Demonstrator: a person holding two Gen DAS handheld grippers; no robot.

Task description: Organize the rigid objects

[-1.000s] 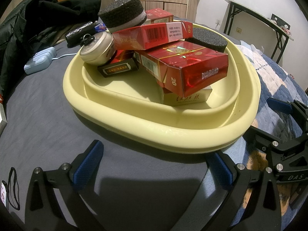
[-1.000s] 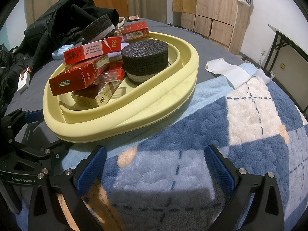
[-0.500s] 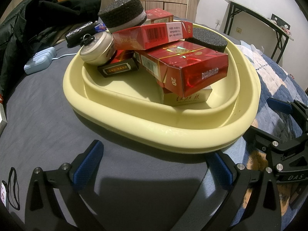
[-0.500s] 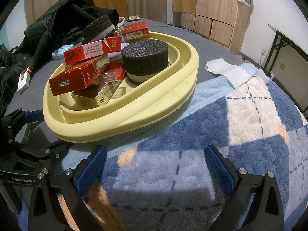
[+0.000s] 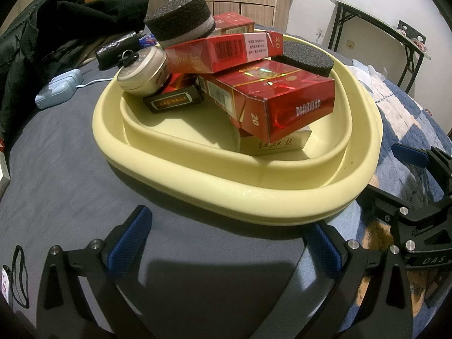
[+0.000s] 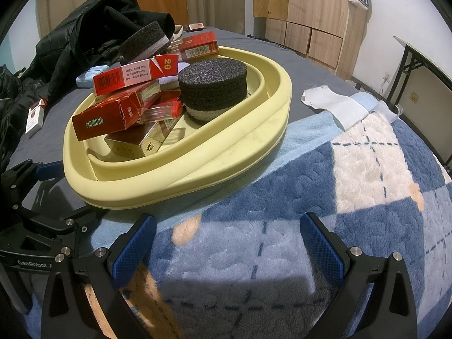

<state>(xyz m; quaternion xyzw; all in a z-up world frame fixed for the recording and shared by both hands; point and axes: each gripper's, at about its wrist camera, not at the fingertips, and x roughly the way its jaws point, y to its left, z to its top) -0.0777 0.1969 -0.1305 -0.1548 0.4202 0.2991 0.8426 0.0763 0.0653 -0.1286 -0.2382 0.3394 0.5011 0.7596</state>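
From the left wrist, the left gripper [image 5: 226,240] is spread wide and empty just short of the tray [image 5: 226,197], a smooth pale-yellow double-rimmed basin already heaped with glossy red boxes [image 5: 282,104], a round tin [image 5: 141,70] and coarse black foam pucks [image 5: 180,14]; gathering looks nearly finished. From the right wrist, the right gripper [image 6: 226,240] likewise gapes empty over the plush checked blanket [image 6: 339,197], so the next move probably calls for fetching the stray pack [image 6: 35,115] lying well left of the tray [image 6: 197,175], gripped across its flat faces.
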